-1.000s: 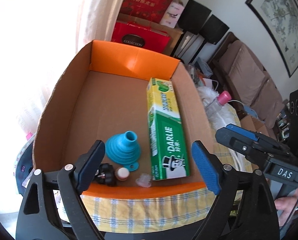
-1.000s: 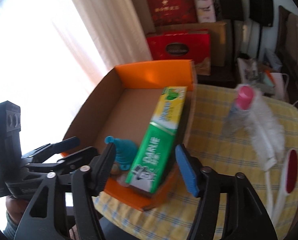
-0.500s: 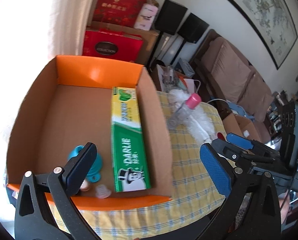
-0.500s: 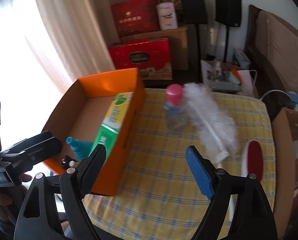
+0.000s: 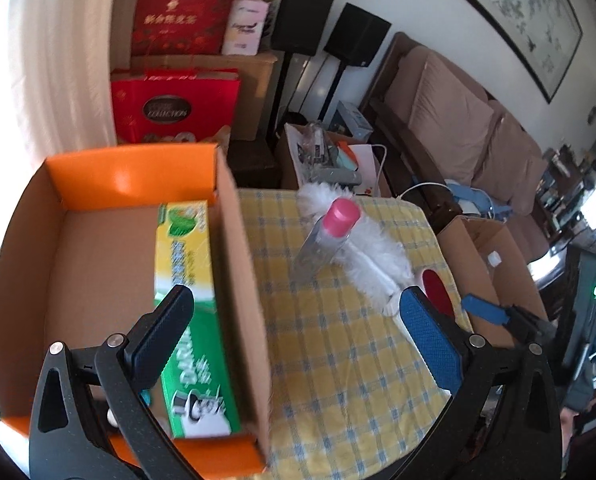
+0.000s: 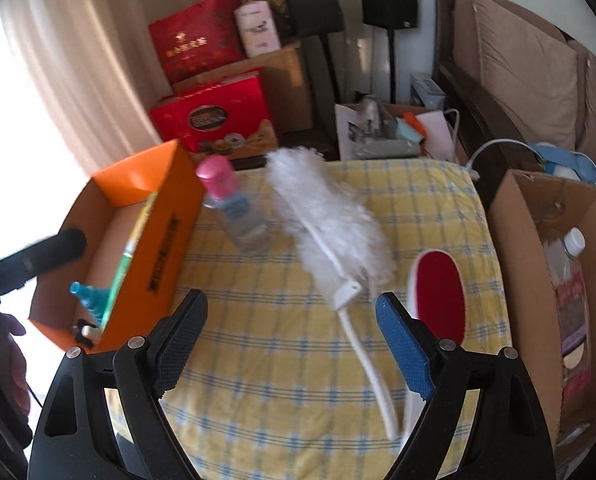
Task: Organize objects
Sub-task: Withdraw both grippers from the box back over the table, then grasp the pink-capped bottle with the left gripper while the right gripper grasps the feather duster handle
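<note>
An orange cardboard box [image 5: 238, 248] [image 6: 166, 232] stands on the left of a yellow checked table [image 5: 337, 340]. It holds a green and yellow toothpaste carton [image 5: 190, 280] and a blue funnel [image 6: 90, 298]. On the table stand a clear bottle with a pink cap [image 5: 325, 236] [image 6: 234, 204], a white feather duster [image 6: 325, 220] [image 5: 373, 256] and a red lint brush [image 6: 437, 292] [image 5: 433, 288]. My left gripper [image 5: 298, 332] is open and empty over the box's right wall. My right gripper [image 6: 290, 340] is open and empty above the table, near the duster's handle.
An open brown carton [image 6: 545, 280] with a bottle stands right of the table. Red gift bags [image 5: 174, 104], black speakers [image 5: 301, 20] and a brown sofa [image 5: 457, 128] lie behind. A curtain [image 6: 78, 64] hangs at the back left.
Both grippers have swung right, away from the box interior toward the table with the bottle, duster and brush. Both stay open and empty.
</note>
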A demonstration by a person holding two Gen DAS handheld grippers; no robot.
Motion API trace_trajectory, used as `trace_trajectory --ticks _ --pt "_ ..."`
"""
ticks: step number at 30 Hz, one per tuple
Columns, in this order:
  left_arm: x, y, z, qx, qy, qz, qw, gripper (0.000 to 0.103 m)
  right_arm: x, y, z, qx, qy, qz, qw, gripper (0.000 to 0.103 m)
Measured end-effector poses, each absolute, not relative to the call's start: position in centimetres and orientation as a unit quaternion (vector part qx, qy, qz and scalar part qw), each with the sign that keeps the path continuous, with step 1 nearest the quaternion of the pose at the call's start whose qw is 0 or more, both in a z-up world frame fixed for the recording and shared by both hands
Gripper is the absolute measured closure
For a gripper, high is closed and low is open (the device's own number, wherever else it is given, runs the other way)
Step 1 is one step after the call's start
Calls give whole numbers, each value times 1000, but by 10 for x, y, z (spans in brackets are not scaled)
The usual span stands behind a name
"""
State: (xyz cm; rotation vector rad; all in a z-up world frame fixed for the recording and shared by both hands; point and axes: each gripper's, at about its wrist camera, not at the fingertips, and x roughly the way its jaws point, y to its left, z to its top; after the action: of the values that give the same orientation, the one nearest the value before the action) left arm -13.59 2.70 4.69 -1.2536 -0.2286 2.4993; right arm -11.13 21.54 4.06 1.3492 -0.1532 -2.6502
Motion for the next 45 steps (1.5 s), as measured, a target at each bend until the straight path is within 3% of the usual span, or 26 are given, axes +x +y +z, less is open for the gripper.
trace_trajectory --ticks 21,28,34,36,39,40,45 --pt "-207 105 15 -445 -7 878 175 1 -128 232 -8 480 -34 -875 54 16" --pt "-216 115 2 -450 12 876 173 26 -129 231 -16 483 -29 -873 61 18" --pt "-225 127 -5 -464 25 867 183 30 -134 223 -23 491 -11 -868 71 23" --pt "-229 129 -7 -469 23 864 182 36 -137 222 -27 495 -9 -866 72 26" --pt "-233 130 -11 -480 16 857 186 64 -141 220 -34 504 -6 -860 73 35" --pt "-233 130 -11 -481 15 857 184 69 -142 220 -36 507 -3 -859 73 38" --pt "-230 129 -11 -474 15 861 186 70 -148 218 -49 522 10 -850 67 56"
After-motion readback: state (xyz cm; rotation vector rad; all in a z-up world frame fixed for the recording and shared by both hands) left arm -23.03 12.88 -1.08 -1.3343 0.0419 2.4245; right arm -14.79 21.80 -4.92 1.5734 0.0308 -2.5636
